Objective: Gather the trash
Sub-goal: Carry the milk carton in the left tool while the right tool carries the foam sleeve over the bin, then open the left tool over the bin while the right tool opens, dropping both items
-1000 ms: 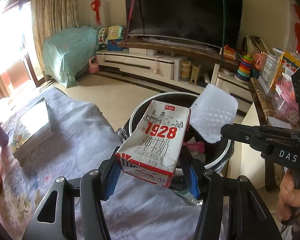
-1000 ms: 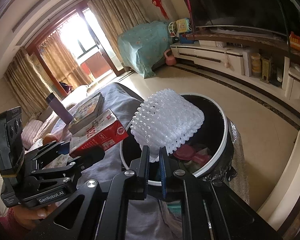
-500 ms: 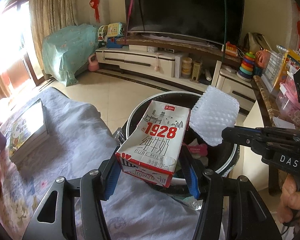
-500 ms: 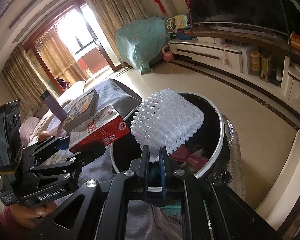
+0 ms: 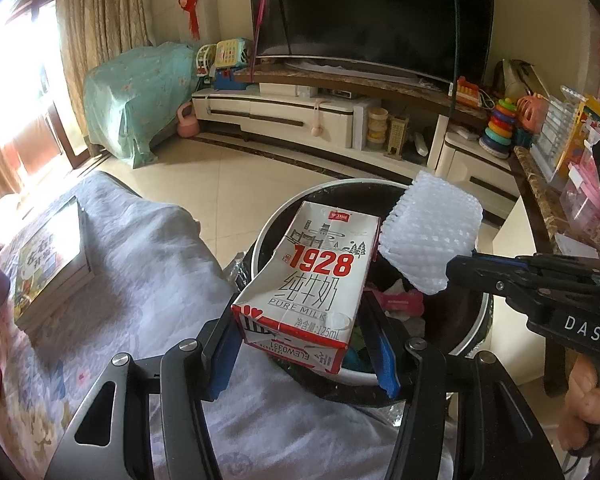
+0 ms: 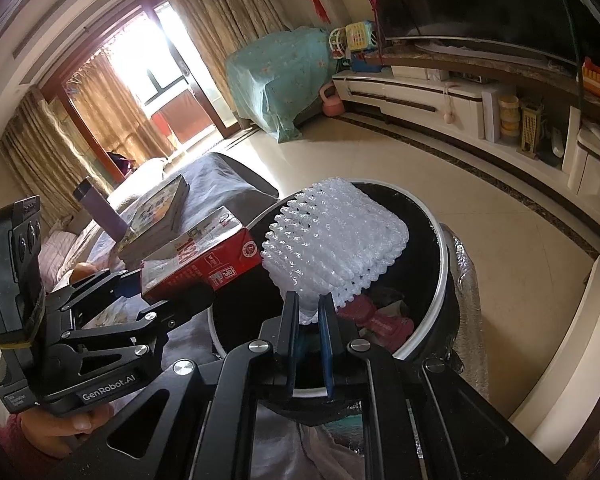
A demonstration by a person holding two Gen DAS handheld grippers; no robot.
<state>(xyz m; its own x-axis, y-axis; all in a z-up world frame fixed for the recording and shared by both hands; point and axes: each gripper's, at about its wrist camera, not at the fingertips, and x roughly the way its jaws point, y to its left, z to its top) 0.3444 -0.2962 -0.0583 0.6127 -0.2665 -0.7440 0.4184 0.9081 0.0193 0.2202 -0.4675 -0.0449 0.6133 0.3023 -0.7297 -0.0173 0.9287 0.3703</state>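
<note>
My left gripper (image 5: 306, 344) is shut on a red and white "1928" milk carton (image 5: 312, 280) and holds it over the near rim of a round black trash bin (image 5: 472, 344). My right gripper (image 6: 309, 312) is shut on a white foam net sleeve (image 6: 336, 240) and holds it above the bin's opening (image 6: 428, 236). The carton (image 6: 204, 260) and left gripper (image 6: 168, 300) show at the left in the right wrist view. The right gripper (image 5: 460, 268) and sleeve (image 5: 432, 236) show at the right in the left wrist view. Pink and other trash lies inside the bin.
A grey cloth-covered surface (image 5: 140, 272) lies left of the bin with a stack of books (image 5: 48, 264) and a purple bottle (image 6: 100, 208). A TV stand (image 5: 300, 108) runs along the far wall. A shelf of toys (image 5: 560, 136) stands at the right.
Both grippers have moved a little forward and up over the bin, still holding the carton and the foam sleeve. Neither grip has changed.
</note>
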